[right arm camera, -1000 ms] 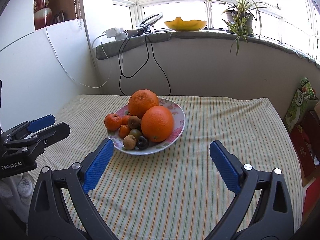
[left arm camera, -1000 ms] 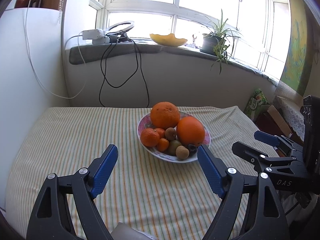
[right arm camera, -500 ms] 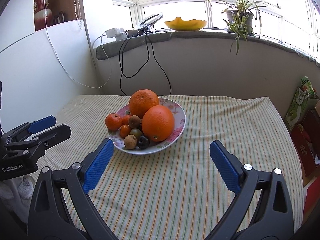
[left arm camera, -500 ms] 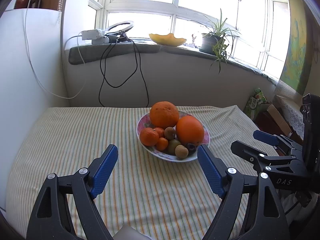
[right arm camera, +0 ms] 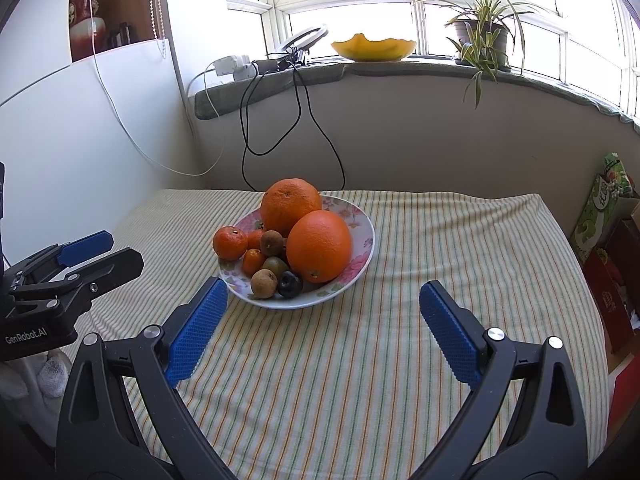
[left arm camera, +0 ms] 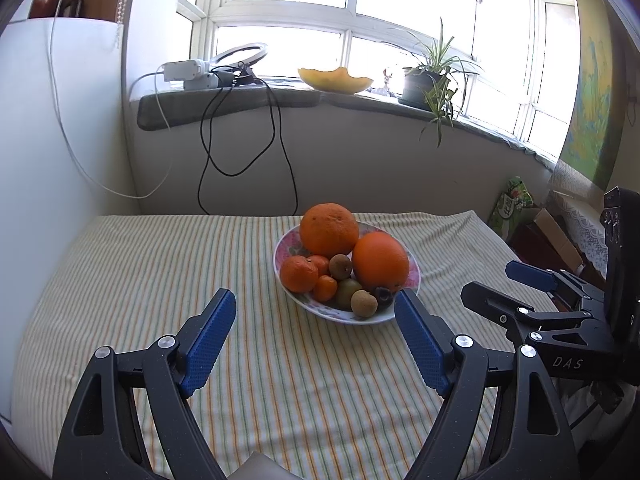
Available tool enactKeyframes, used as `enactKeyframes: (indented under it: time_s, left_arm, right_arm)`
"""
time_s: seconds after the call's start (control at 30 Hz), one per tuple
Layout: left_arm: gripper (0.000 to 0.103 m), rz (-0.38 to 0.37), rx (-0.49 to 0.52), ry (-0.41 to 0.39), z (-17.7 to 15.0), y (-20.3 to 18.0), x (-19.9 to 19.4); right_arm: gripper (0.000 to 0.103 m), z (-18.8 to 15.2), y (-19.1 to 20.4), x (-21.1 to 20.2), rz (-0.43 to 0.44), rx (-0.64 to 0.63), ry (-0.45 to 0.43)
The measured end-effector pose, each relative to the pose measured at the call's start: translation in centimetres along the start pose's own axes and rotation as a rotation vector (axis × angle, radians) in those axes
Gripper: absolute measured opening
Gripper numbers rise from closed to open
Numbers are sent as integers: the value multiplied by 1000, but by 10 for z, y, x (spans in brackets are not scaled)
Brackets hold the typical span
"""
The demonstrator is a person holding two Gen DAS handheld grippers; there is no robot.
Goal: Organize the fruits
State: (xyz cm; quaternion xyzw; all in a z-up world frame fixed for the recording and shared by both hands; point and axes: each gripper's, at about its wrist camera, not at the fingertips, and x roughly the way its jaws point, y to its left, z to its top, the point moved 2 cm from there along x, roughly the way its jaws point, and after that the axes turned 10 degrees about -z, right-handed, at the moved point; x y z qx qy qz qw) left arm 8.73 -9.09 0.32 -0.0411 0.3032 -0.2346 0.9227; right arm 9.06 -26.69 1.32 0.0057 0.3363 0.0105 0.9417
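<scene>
A flowered plate (left arm camera: 414,276) (right arm camera: 360,216) sits mid-table on the striped cloth, heaped with fruit: two big oranges (left arm camera: 329,229) (right arm camera: 319,246), small tangerines (left arm camera: 298,273) (right arm camera: 230,243), brown kiwis (left arm camera: 363,303) (right arm camera: 264,283) and a dark plum (right arm camera: 289,283). My left gripper (left arm camera: 314,316) hangs open just short of the plate's near rim, nothing between its blue pads. My right gripper (right arm camera: 322,312) is open too, in front of the plate and slightly right of it. Each gripper shows at the edge of the other's view.
Striped tablecloth (right arm camera: 380,360) covers the table. A white panel stands at the left, and a wall with hanging black cables (left arm camera: 240,140) behind. The windowsill holds a yellow bowl (right arm camera: 374,48), a potted plant (right arm camera: 482,36) and a power strip. Boxes (right arm camera: 600,204) stand right of the table.
</scene>
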Motion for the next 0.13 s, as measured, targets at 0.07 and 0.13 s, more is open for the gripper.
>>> enactKeyframes:
  time_s: [0.07,0.13]
  left_arm:
    - [82,1,-2,1,0,0,0]
    - [82,2,-6,4,-1,1,1]
  right_arm:
    - [99,0,0,0,-1,0,2]
    - [99,0,-2,1,-2,5,5]
